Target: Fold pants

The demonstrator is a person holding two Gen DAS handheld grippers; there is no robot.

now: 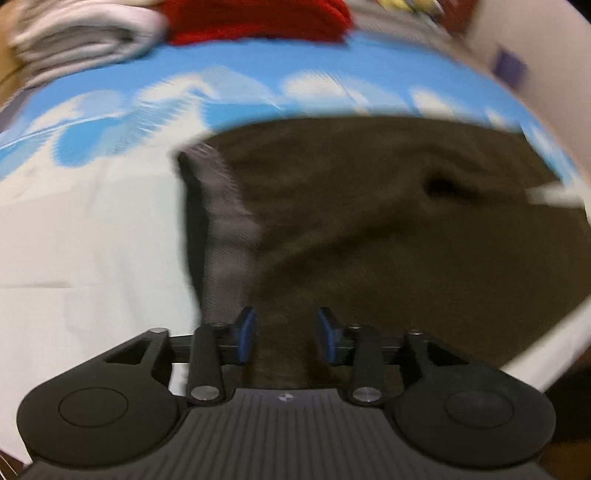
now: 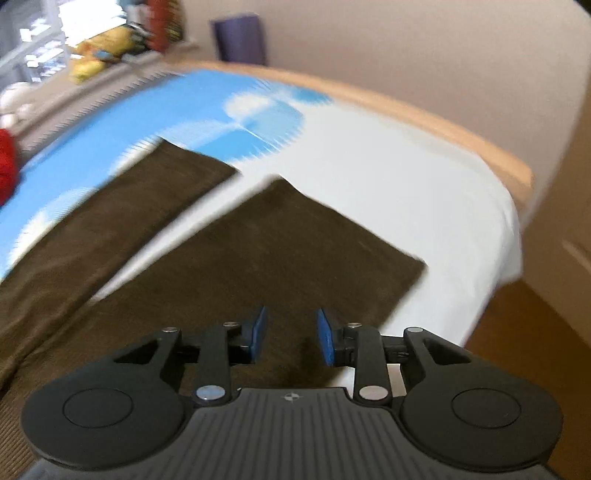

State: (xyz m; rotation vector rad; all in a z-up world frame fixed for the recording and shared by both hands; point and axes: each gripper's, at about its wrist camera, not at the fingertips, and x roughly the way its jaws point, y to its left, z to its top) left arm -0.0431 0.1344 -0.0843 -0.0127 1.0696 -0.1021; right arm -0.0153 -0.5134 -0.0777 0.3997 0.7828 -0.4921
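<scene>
Apparently the brown pants (image 2: 229, 258) lay flat and unfolded on the bed (image 2: 406, 177), legs apart, while the left gripper (image 1: 286, 338) and right gripper (image 2: 290, 336) were both open, holding nothing.

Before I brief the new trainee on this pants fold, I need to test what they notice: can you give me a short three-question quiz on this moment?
1. True or false: the left claw is clamped on the brown pants.
2. How do the two pant legs lie in the right wrist view? A) crossed B) spread apart, sheet between them C) stacked
3. Fill in: the red garment lies next to a folded ____ garment beyond the pants.

Key: 1 false, both claws are open, right claw too; 2 B; 3 white.
</scene>
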